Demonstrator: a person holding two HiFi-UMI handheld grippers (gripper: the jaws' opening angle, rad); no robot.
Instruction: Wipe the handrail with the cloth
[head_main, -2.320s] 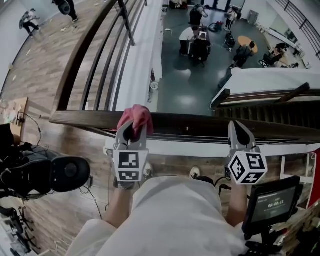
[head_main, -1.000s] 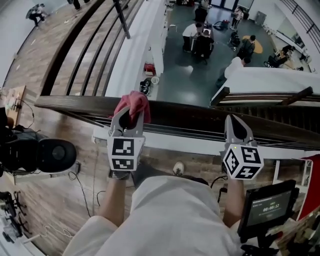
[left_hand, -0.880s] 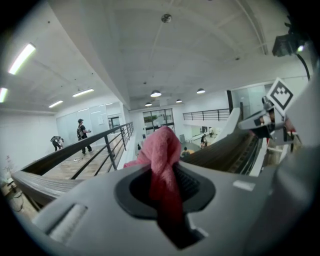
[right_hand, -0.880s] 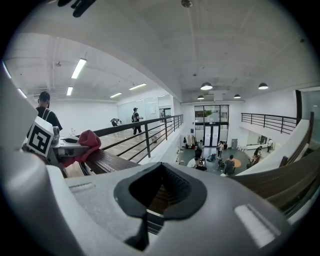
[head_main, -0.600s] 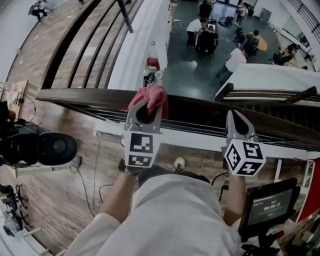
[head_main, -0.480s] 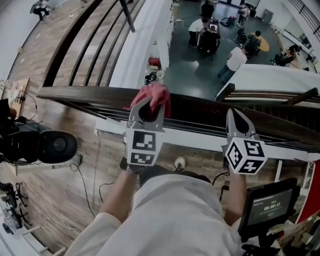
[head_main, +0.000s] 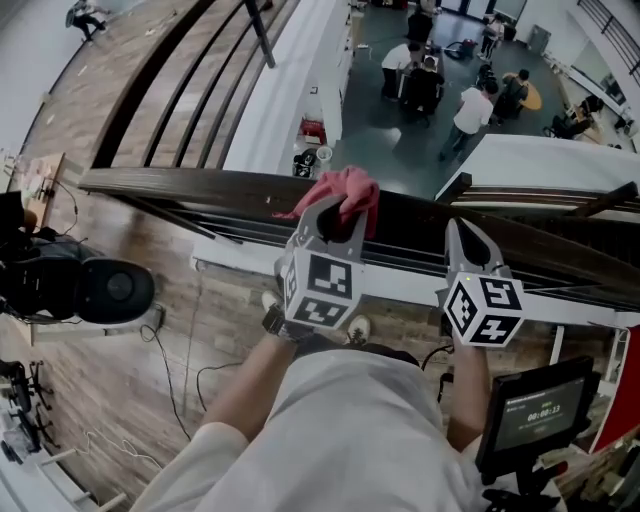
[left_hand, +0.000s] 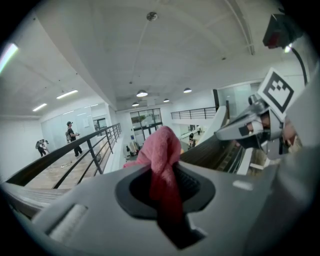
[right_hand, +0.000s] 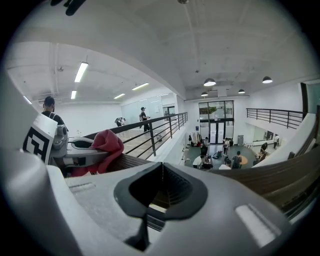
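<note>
Looking down in the head view, the only writing I can spot is on the one small screen at about 4 o'clock. It's a row of timer-style digits, too small for me to read properly. Each tool carries one marker cube, so two cubes total, just black-and-white squares with no words on them.

Two grippers. The left gripper sits near the middle of the frame, and its own view shows the jaws clamped tight on the single pink cloth, which bunches up past the tips. From above, the cloth is at 12 o'clock of that gripper, lying on top of the dark wooden handrail.

The right gripper is at 3 o'clock of the left one, near it but apart. Its jaws are pressed together with nothing between them, and its tip is at the rail's near edge. I can't tell if it's actually touching.

One black device sits at 9 o'clock on the wood floor. Way past the rail, around 12 to 1 o'clock, several people are on the lower floor.
</note>
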